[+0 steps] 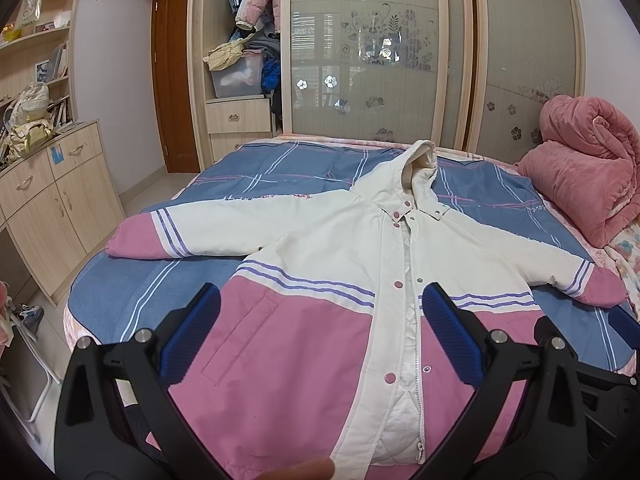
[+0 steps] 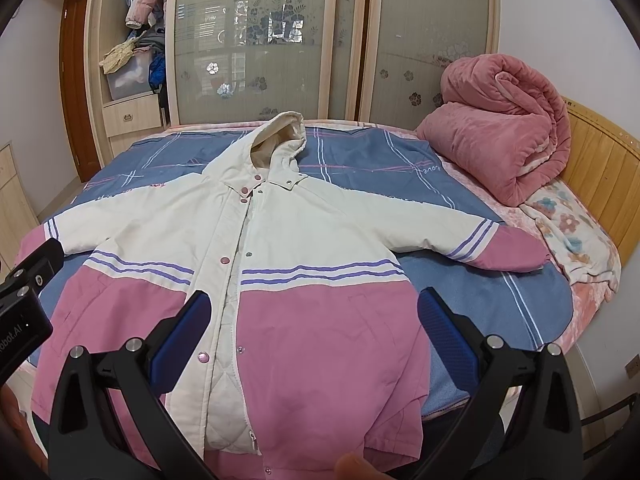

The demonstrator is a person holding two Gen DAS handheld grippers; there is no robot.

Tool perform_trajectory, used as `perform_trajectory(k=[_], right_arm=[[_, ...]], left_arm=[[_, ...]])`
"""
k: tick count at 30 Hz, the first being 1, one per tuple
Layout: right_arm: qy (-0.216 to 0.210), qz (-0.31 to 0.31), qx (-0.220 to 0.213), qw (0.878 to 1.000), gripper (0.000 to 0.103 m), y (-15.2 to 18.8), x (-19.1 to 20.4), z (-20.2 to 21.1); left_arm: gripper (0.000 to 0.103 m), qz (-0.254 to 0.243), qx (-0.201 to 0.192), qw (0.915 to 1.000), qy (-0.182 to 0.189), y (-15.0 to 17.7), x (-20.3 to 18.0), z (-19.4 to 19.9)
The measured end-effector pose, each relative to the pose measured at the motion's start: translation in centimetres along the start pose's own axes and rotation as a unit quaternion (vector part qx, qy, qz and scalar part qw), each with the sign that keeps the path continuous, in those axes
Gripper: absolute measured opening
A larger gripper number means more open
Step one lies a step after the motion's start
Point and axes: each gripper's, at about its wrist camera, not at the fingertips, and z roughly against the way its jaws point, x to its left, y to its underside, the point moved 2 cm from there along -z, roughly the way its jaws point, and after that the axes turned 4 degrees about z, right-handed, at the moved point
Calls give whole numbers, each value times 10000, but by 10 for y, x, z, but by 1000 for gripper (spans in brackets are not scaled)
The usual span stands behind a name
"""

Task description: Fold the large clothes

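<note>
A white and pink hooded jacket (image 1: 328,248) lies flat, front up, on the bed, sleeves spread to both sides and hood at the far end; it also shows in the right wrist view (image 2: 280,240). Its front is partly open along the zipper. My left gripper (image 1: 320,320) is open and empty, hovering above the jacket's lower left panel. My right gripper (image 2: 314,320) is open and empty above the lower right panel. The right gripper's body shows at the right edge of the left wrist view (image 1: 592,364); the left gripper's body shows at the left edge of the right wrist view (image 2: 24,300).
The bed has a blue plaid cover (image 1: 280,164). A rolled pink quilt (image 2: 504,128) sits at the bed's far right by a wooden headboard (image 2: 600,172). A wardrobe with glass sliding doors (image 1: 368,48) stands behind. Wooden cabinets (image 1: 52,200) line the left.
</note>
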Motion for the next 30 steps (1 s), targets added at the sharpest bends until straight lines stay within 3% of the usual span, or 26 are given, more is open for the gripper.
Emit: perform_trajectory(k=[30], right_arm=[[16, 20, 46, 10000, 102, 3, 4, -5]], left_arm=[[101, 20, 32, 10000, 27, 6, 2, -3]])
